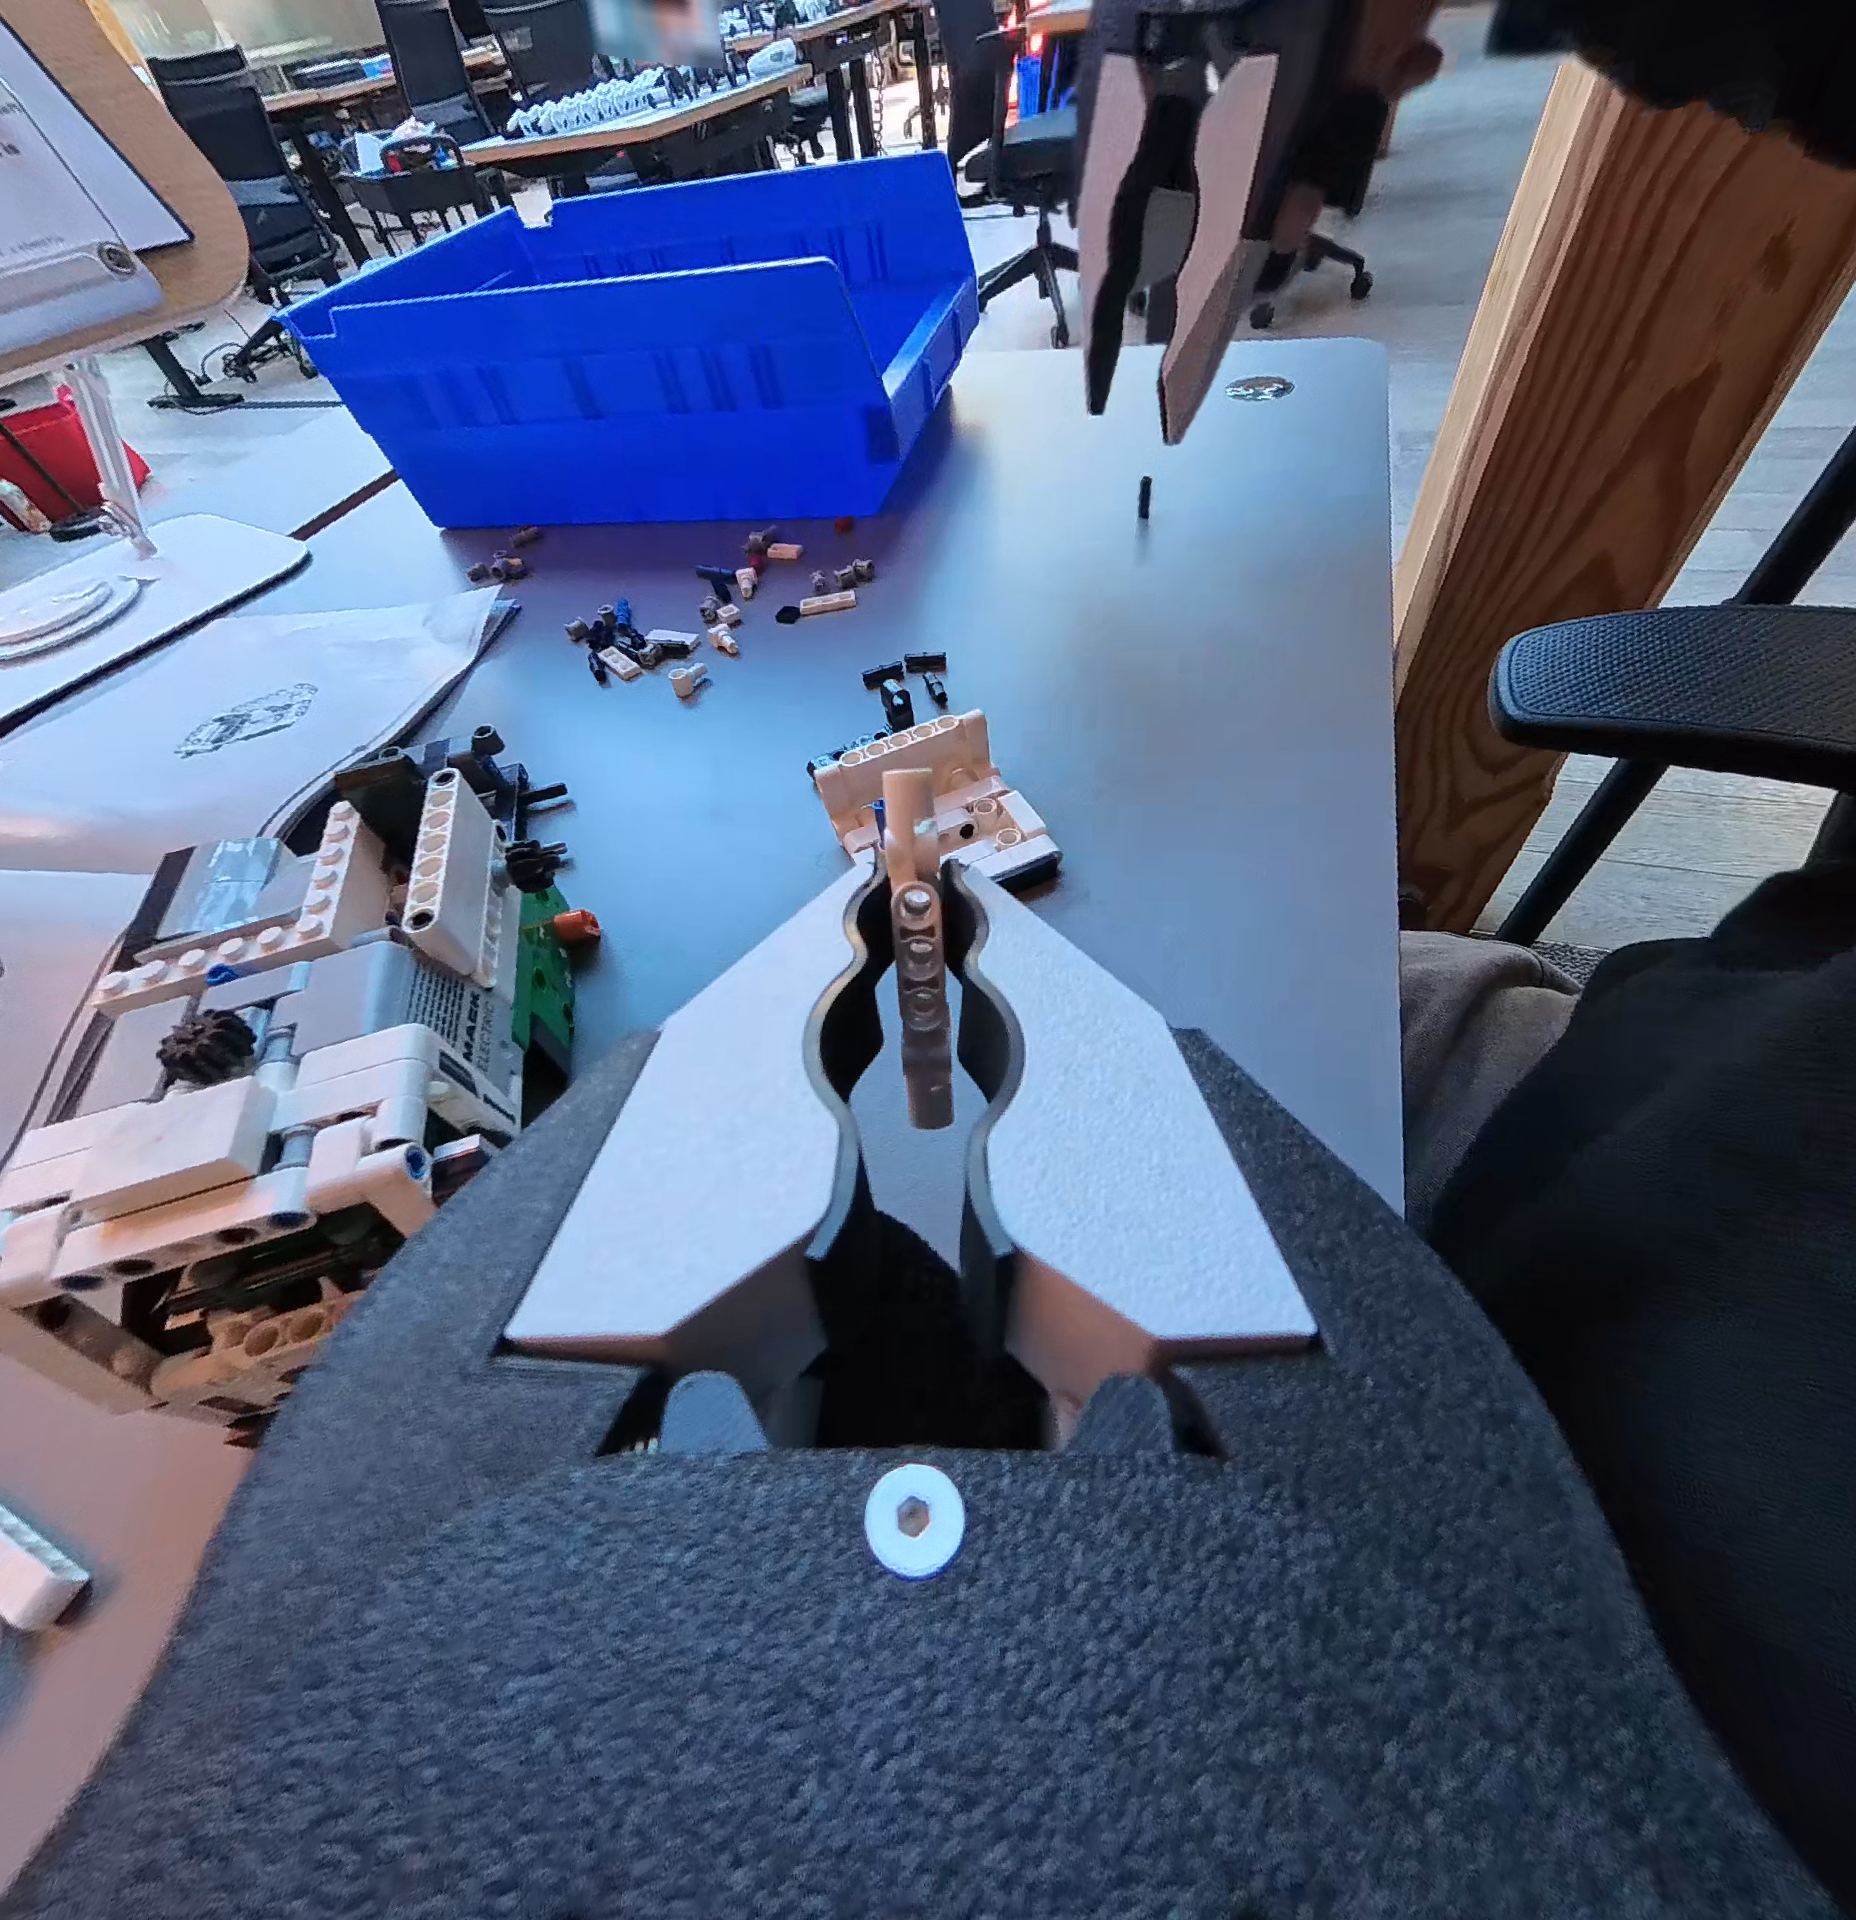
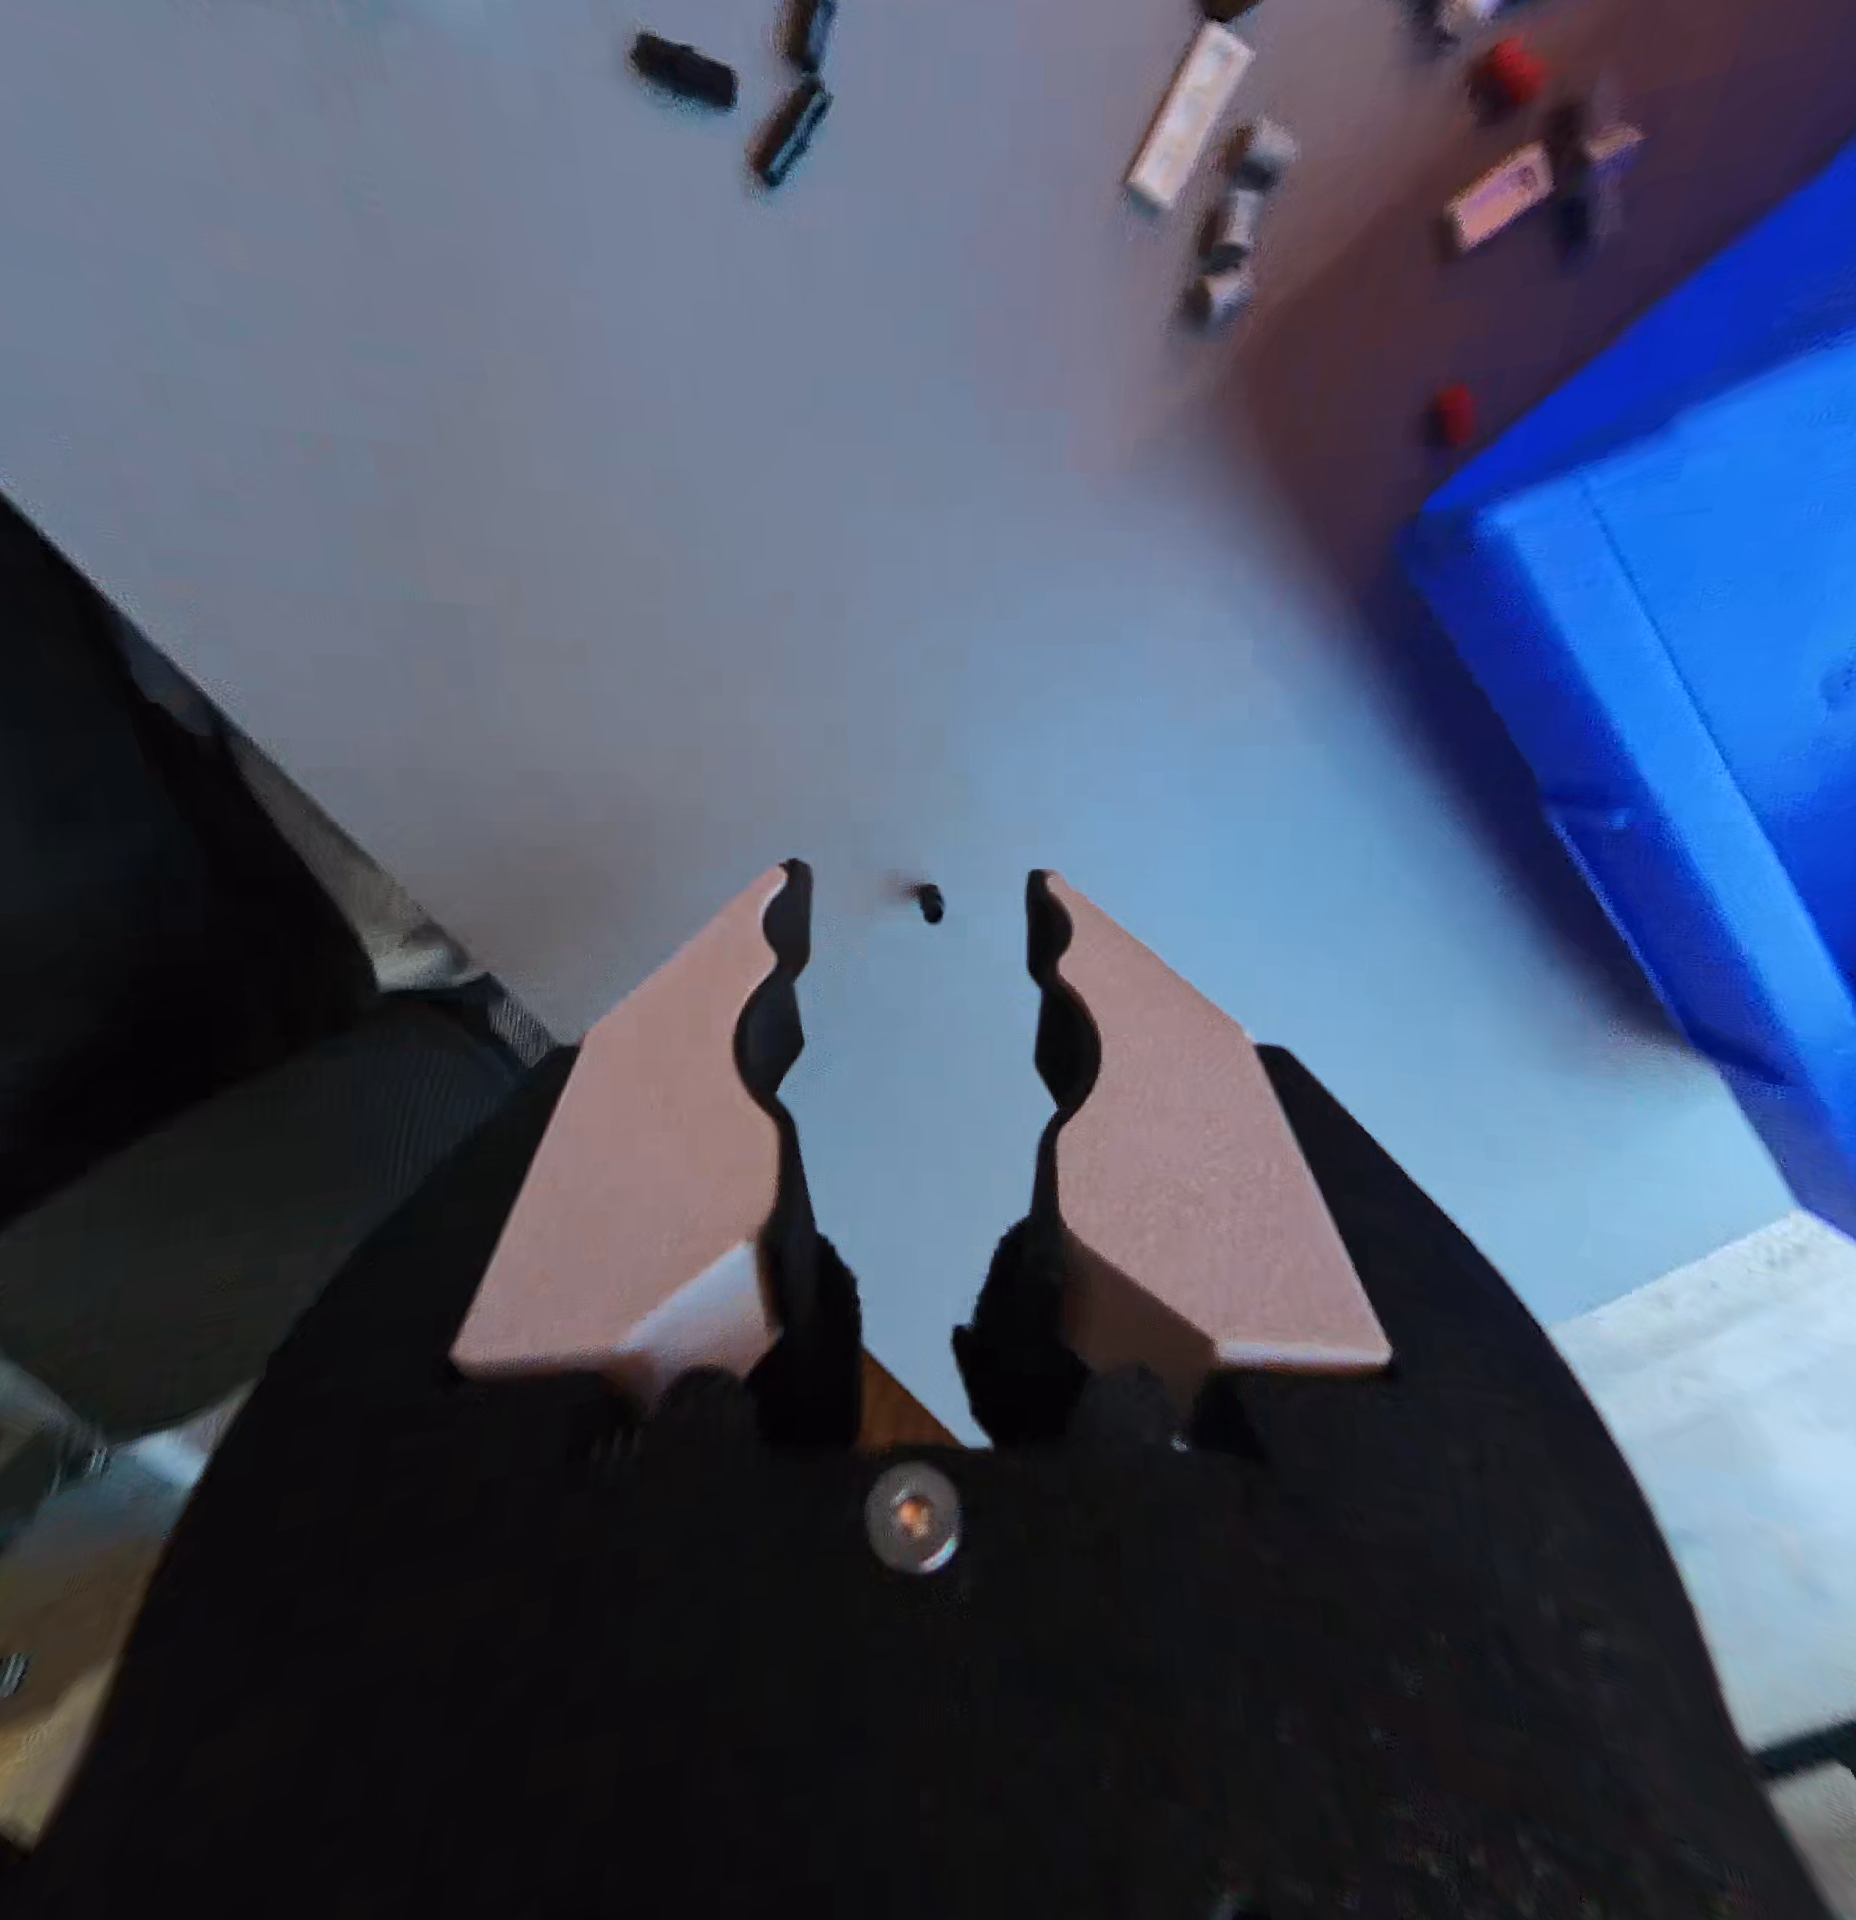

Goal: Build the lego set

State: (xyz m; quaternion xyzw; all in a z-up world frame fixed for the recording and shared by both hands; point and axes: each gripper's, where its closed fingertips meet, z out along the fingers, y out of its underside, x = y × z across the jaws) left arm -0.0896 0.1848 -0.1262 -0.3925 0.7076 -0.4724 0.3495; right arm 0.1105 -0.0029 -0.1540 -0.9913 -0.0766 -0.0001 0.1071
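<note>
My left gripper (image 1: 916, 883) is shut on a thin grey-tan lego beam (image 1: 922, 997) with a row of holes, held above the table. Just beyond it a small white lego sub-assembly (image 1: 934, 795) lies on the table. A large white, black and green lego model (image 1: 280, 997) stands at the left. My right gripper (image 2: 916, 883) is open and points down over a small black pin (image 2: 930, 902) standing on the table. The left wrist view shows that gripper (image 1: 1137, 421) hanging above the same pin (image 1: 1144, 497).
A blue bin (image 1: 643, 343) stands at the back of the grey table (image 1: 1163, 675), also at the right in the right wrist view (image 2: 1682, 675). Several loose small lego parts (image 1: 695, 613) lie in front of it. A wooden post (image 1: 1589, 468) and a chair armrest (image 1: 1693, 675) stand right.
</note>
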